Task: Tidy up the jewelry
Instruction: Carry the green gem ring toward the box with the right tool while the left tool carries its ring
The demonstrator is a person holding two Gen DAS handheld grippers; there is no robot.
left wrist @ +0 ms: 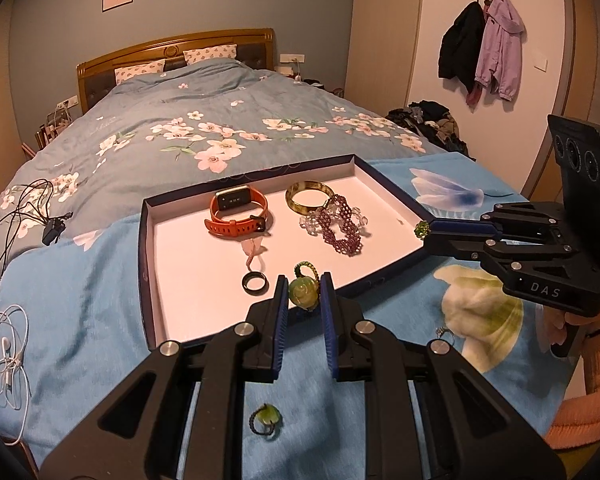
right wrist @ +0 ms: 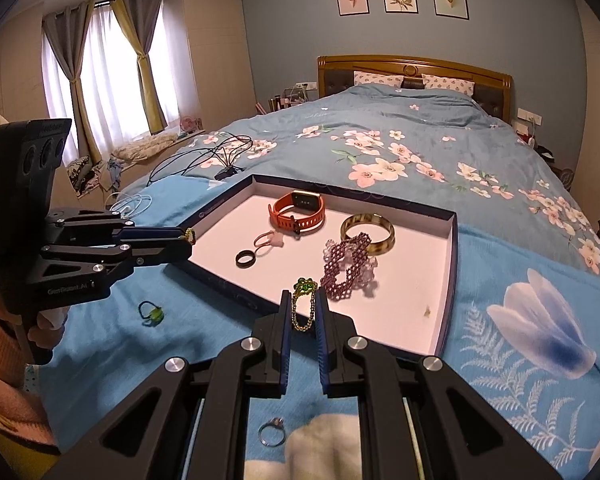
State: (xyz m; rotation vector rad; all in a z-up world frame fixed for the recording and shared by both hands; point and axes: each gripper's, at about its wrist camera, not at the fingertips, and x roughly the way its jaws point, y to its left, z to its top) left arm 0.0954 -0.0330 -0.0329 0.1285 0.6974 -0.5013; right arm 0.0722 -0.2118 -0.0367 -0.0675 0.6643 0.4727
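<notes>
Left gripper (left wrist: 304,294) is clamped on a green spiral pendant (left wrist: 303,293), held over the near edge of the tray (left wrist: 148,272). Right gripper (right wrist: 303,308) is closed narrow on a green-beaded gold chain (right wrist: 303,304), also at the tray's near edge.

Tray contents: orange smartwatch (left wrist: 238,212), amber bangle (left wrist: 310,197), purple beaded bracelet (left wrist: 340,226), black ring (left wrist: 255,282), pink ring (left wrist: 256,252).

Outside the tray, on the blue blanket (left wrist: 80,320): a green leaf charm (left wrist: 265,420) and a silver ring (right wrist: 273,432).

Legible marking: "DAS" on the right gripper body.
</notes>
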